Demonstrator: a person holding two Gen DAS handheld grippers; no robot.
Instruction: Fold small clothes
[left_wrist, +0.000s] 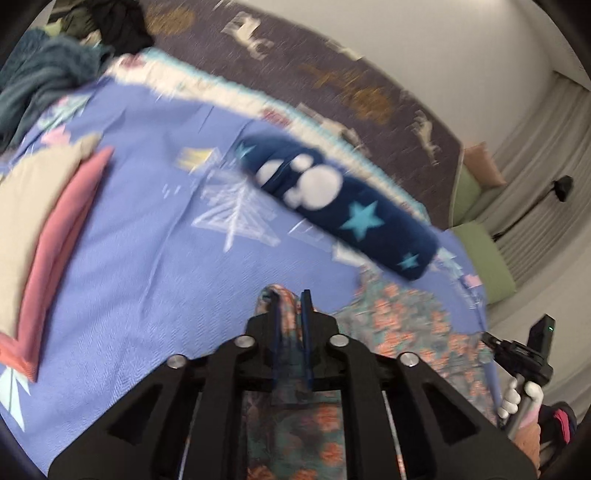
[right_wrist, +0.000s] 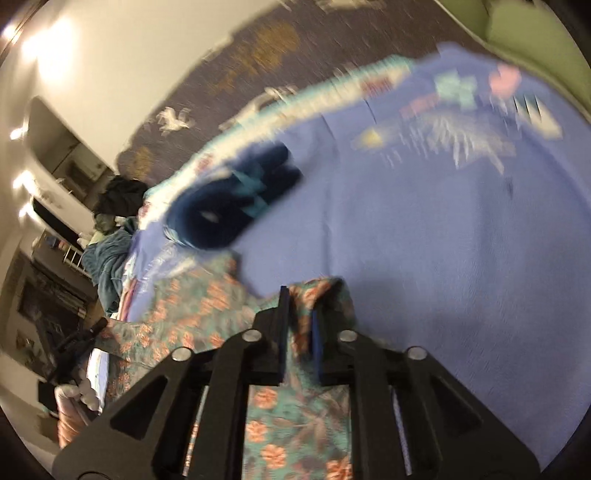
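Everything's pretty blurry, but the flowery garment (left_wrist: 399, 325) lies on the blue bedspread (left_wrist: 129, 258). A bunched bit sits between the narrow left tongs (left_wrist: 290, 295), another between the right tongs (right_wrist: 301, 295); can't tell if either pair actually pinches it.
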